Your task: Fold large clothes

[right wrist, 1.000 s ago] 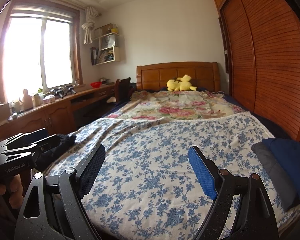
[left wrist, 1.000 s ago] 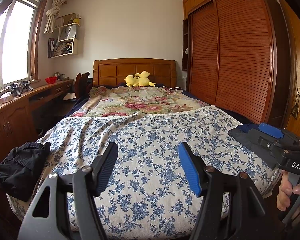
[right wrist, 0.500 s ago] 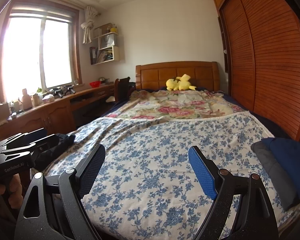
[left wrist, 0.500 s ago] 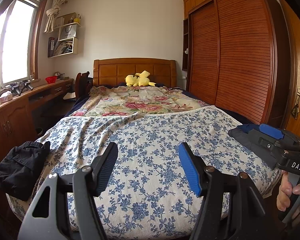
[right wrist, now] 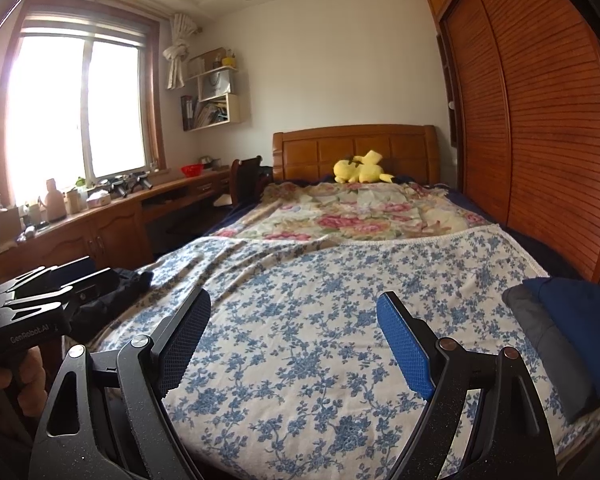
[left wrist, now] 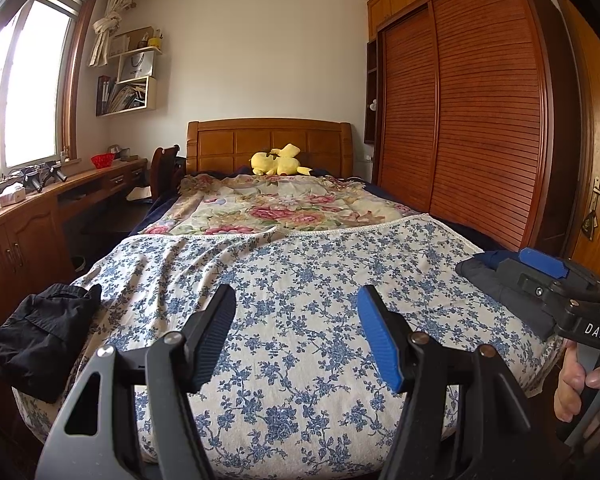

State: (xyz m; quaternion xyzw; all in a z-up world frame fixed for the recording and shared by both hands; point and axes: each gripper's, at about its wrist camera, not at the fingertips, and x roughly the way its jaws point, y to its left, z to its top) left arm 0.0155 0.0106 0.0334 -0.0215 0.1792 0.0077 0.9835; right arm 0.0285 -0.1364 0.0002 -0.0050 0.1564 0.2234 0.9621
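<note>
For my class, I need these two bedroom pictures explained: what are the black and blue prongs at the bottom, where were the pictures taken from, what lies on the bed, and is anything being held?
There is no robot here. A person holds a hand-held two-finger tool in each hand, and each tool carries a wide-angle camera looking forward along its fingers. One picture comes from the left gripper, the other from the right gripper; the prongs are their fingers. Each tool also shows at the edge of the other's picture.

Both are open and hold nothing.

On the blue-flowered white bedspread lie a crumpled black garment at the left corner and a folded dark blue and grey pile of clothes at the right edge. A yellow plush toy sits by the wooden headboard.
</note>
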